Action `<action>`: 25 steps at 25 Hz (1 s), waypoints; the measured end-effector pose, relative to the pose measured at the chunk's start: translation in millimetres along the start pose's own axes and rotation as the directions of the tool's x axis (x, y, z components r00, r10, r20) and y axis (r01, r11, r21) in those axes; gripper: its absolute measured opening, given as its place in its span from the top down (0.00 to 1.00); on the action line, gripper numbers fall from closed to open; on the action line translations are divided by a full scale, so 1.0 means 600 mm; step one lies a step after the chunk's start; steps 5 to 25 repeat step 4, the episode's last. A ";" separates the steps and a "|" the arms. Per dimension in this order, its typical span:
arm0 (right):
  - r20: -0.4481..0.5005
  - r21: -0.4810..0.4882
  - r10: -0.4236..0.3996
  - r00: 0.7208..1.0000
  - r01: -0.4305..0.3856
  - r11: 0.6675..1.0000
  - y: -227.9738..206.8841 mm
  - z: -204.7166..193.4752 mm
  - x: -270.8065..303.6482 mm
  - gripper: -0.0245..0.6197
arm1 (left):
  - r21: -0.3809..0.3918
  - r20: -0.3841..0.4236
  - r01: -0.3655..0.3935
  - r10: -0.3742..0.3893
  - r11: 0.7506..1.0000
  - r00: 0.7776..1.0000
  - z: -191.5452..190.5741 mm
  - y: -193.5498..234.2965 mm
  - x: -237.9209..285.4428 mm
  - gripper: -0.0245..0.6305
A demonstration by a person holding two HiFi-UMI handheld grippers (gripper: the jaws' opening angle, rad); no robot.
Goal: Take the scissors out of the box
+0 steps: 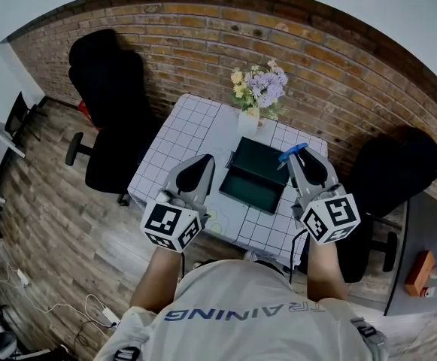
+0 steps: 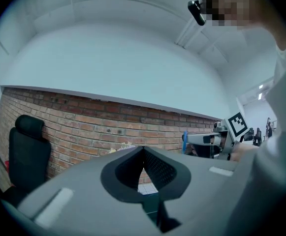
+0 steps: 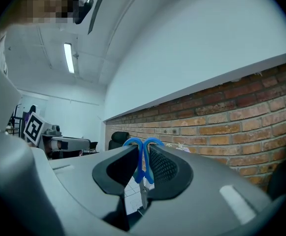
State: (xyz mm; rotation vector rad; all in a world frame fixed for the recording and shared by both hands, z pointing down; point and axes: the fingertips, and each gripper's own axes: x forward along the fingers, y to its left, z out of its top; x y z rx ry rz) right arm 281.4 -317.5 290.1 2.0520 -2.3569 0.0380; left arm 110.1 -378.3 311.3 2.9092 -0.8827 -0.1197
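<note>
An open dark green box [image 1: 253, 179] lies on the white grid-cloth table [image 1: 179, 135]. Blue-handled scissors [image 1: 292, 154] are held above the box's right side, clear of it. My right gripper [image 1: 298, 159] is shut on them. In the right gripper view the blue handles [image 3: 143, 169] are pinched between the jaws of the right gripper [image 3: 143, 150], and the blade hangs down. My left gripper [image 1: 204, 162] hovers over the table left of the box. Its jaw tips meet with nothing between them [image 2: 143, 149]. The left gripper view also shows the scissors [image 2: 185, 141] off to the right.
A vase of flowers [image 1: 257, 96] stands on the table just behind the box. Black office chairs sit at the left [image 1: 109, 119] and right [image 1: 395, 171] of the table. A brick wall runs behind. A desk with an orange object [image 1: 420, 273] is at far right.
</note>
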 end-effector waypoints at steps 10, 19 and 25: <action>0.004 0.013 -0.006 1.000 0.006 1.000 -0.003 -0.006 -0.004 0.82 | 0.004 0.001 -0.002 0.002 1.000 1.000 -0.001 -0.003 -0.002 0.96; 0.004 0.013 -0.006 1.000 0.006 1.000 -0.003 -0.006 -0.004 0.82 | 0.004 0.001 -0.002 0.002 1.000 1.000 -0.001 -0.003 -0.002 0.96; 0.004 0.013 -0.006 1.000 0.006 1.000 -0.003 -0.006 -0.004 0.82 | 0.004 0.001 -0.002 0.002 1.000 1.000 -0.001 -0.003 -0.002 0.96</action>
